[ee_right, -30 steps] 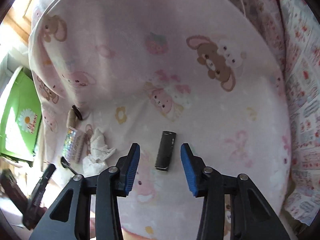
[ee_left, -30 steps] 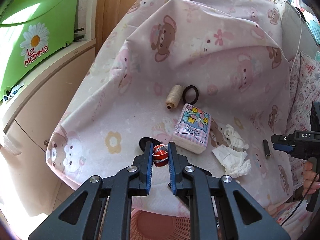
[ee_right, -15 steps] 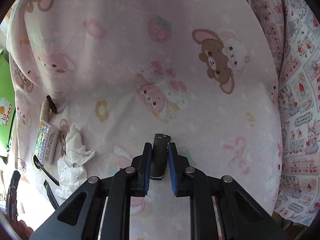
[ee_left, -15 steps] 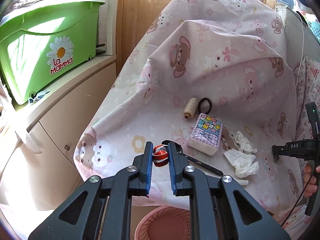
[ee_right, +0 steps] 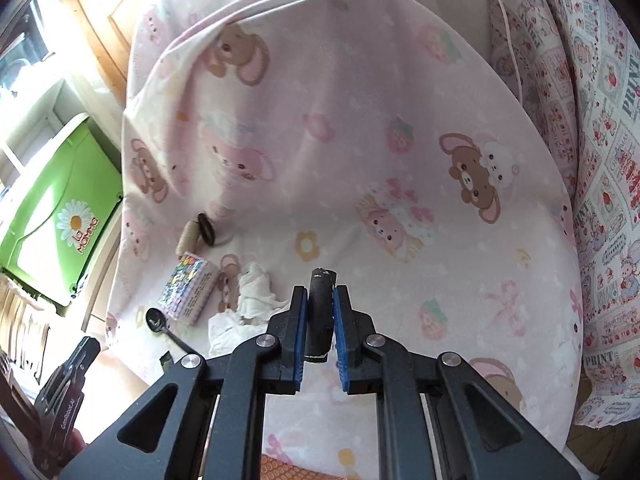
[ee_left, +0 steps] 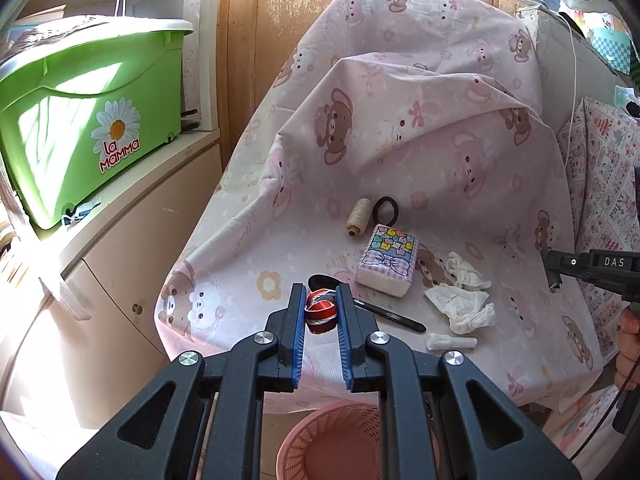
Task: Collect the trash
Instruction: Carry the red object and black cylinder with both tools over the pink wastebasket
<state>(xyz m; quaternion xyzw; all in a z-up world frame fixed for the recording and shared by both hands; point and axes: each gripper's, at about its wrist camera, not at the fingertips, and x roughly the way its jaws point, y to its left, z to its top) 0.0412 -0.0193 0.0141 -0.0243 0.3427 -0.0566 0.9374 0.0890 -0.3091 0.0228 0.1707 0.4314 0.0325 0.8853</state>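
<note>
A pink sheet point(ee_left: 400, 152) printed with bears and flowers drapes over the seat and fills most of both views. In the left wrist view the left gripper point(ee_left: 320, 312) sits at lower centre, its blue-padded jaws clamped on a red and white wrapper point(ee_left: 320, 312) held above the sheet's front edge. Directly below it, at the bottom of the frame, stands a pink basket point(ee_left: 332, 444) on the floor. On the sheet to the right of centre lie a tissue pack point(ee_left: 388, 260), crumpled tissues point(ee_left: 460, 300), a black spoon point(ee_left: 384, 314) and a small white tube point(ee_left: 450, 341); behind the pack are a thread spool point(ee_left: 357, 217) and a black hair tie point(ee_left: 386, 210), side by side. In the upper left a green bin point(ee_left: 88, 120) with a daisy label stands on a cream cabinet point(ee_left: 132, 248), with a wooden door point(ee_left: 340, 8) behind. In the right wrist view the right gripper point(ee_right: 320, 320) at lower centre is closed on a black cylinder point(ee_right: 320, 312), held upright between the pads above the sheet. A patterned cloth point(ee_right: 600, 160) with strawberries and print runs down the right side.
</note>
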